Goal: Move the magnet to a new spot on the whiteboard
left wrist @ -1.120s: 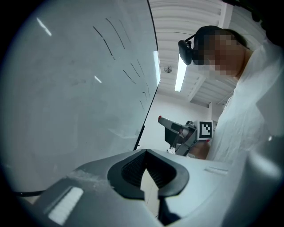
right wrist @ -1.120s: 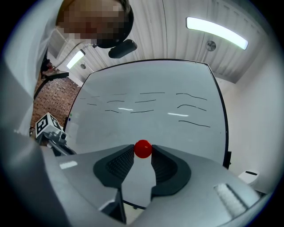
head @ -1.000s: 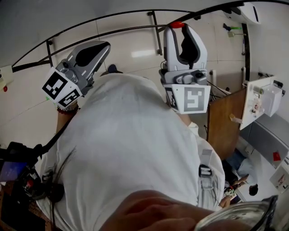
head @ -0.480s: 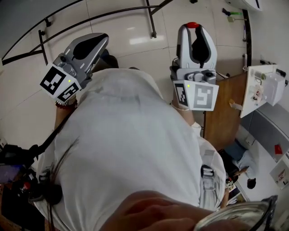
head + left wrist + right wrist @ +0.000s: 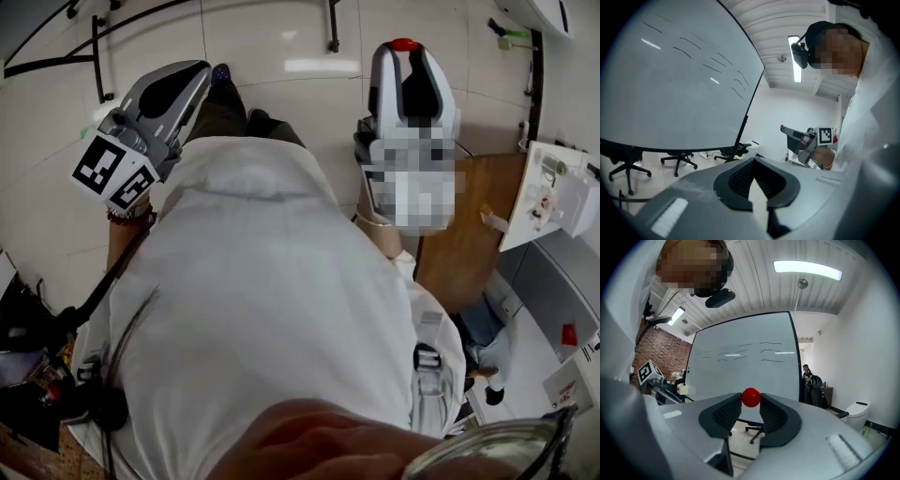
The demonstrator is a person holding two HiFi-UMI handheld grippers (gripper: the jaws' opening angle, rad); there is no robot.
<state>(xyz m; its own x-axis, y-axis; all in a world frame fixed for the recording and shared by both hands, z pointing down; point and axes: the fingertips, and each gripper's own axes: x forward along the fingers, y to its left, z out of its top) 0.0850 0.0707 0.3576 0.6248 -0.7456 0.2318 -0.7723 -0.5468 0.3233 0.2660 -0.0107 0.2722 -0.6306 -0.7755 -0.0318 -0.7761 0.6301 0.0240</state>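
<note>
My right gripper [image 5: 750, 405] is clamped on the round red magnet [image 5: 751, 397], which sits pinched at the very tips of its jaws, held well short of the whiteboard [image 5: 740, 366] ahead. My left gripper [image 5: 753, 164] is closed on nothing.

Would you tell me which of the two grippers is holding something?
The right gripper: it pinches the red magnet, whereas the left gripper is shut on nothing.
</note>
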